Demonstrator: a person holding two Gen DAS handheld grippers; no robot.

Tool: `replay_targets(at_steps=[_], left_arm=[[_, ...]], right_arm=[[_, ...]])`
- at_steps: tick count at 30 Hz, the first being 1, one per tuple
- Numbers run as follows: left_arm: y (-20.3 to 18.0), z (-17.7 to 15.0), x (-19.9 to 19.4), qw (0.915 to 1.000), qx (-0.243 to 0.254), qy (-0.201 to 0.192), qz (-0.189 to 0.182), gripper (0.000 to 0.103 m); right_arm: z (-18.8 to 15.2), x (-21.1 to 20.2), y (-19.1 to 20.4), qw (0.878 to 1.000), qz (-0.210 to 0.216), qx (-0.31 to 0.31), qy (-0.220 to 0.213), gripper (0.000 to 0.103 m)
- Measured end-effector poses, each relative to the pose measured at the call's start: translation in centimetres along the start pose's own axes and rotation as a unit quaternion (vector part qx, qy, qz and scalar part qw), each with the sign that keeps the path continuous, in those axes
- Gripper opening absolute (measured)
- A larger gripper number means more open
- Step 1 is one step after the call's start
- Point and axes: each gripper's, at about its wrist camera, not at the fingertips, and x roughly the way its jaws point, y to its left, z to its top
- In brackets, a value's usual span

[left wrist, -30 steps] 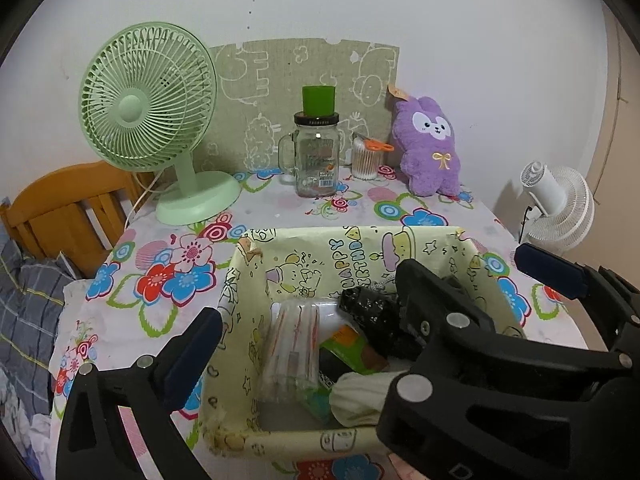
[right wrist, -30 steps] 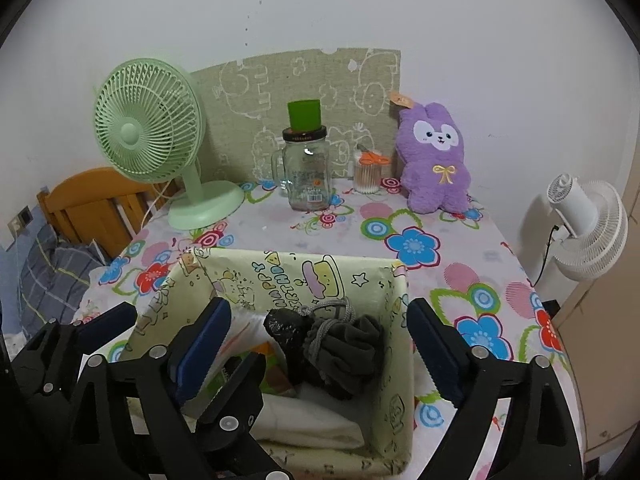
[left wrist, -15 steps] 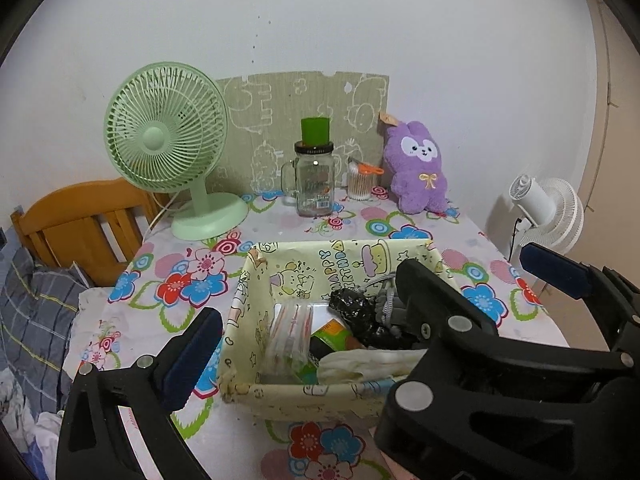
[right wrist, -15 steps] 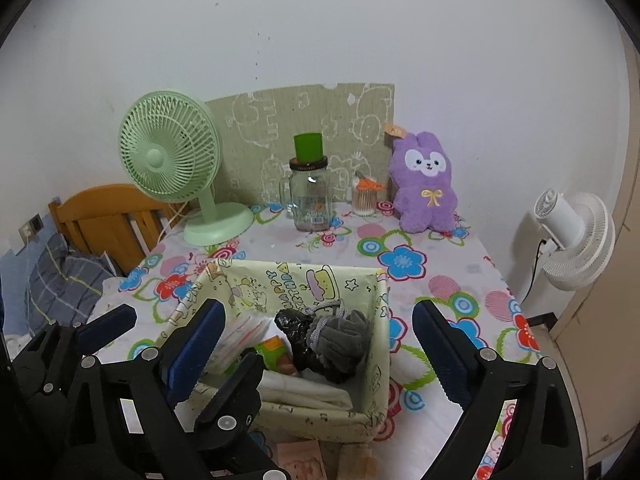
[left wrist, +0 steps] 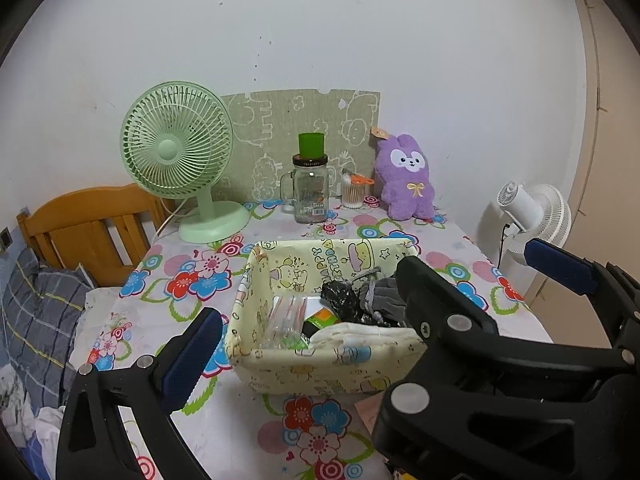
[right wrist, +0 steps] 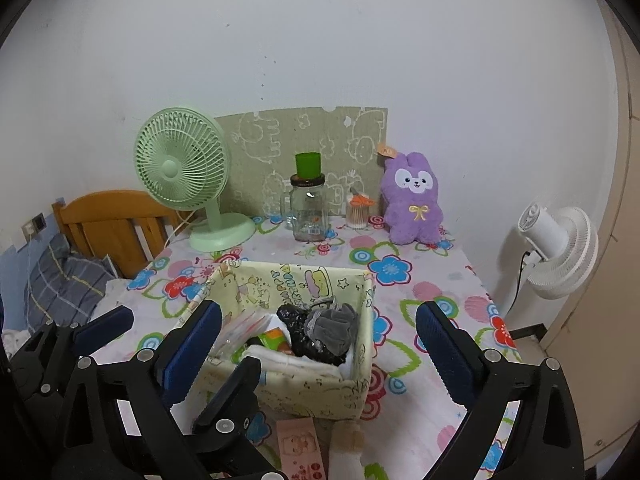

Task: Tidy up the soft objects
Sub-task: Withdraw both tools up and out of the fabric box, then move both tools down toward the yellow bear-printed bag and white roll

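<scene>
A pale yellow cartoon-print fabric basket (left wrist: 320, 364) (right wrist: 316, 392) stands on the flowered table. In it lie a grey knitted cloth (left wrist: 380, 296) (right wrist: 332, 326), a black speckled bundle (right wrist: 294, 320), a folded white cloth (left wrist: 360, 336) (right wrist: 288, 364), a green packet and a clear plastic pack. A purple plush rabbit (left wrist: 408, 184) (right wrist: 414, 208) sits against the wall at the back right. My left gripper (left wrist: 376, 312) and right gripper (right wrist: 318, 350) are both open and hold nothing. They hover in front of the basket, and one of the right gripper's fingers (left wrist: 440, 320) reaches between the left gripper's.
At the back stand a green desk fan (left wrist: 176, 152), a glass jar mug (left wrist: 311, 196) with a green cup on top and a cotton-swab pot (left wrist: 354, 196). A wooden headboard (left wrist: 88, 228) and plaid bedding lie left, a white fan (left wrist: 536, 216) right. A pink card (right wrist: 300, 448) lies near the front edge.
Both grippers have drawn back and up from the basket, which now looks smaller and farther off. The table's front edge and the pink card have come into view.
</scene>
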Motion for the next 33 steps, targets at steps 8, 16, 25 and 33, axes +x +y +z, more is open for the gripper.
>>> replay_targets(at_steps=[8, 16, 25, 33], left_arm=[[0.0, -1.0, -1.8, 0.9999, -0.002, -0.011, -0.003, 0.103], [-0.3, -1.8, -3.3, 0.9995, -0.003, -0.027, -0.015, 0.103], [-1.1, -2.8, -4.2, 0.9993, 0.004, -0.033, -0.015, 0.103], [-2.1, -4.4, -3.6, 0.9995, 0.005, -0.021, -0.025, 0.103]], right_arm=[[-0.9, -2.2, 0.5, 1.000, -0.008, -0.010, -0.013, 0.099], [-1.5, -4.0, 0.6, 1.000, -0.015, -0.007, -0.021, 0.099], [-2.8, -5.1, 0.2, 1.000, -0.019, -0.002, -0.020, 0.099], [-4.6, -5.2, -0.6, 1.000, -0.030, 0.003, -0.009, 0.098]])
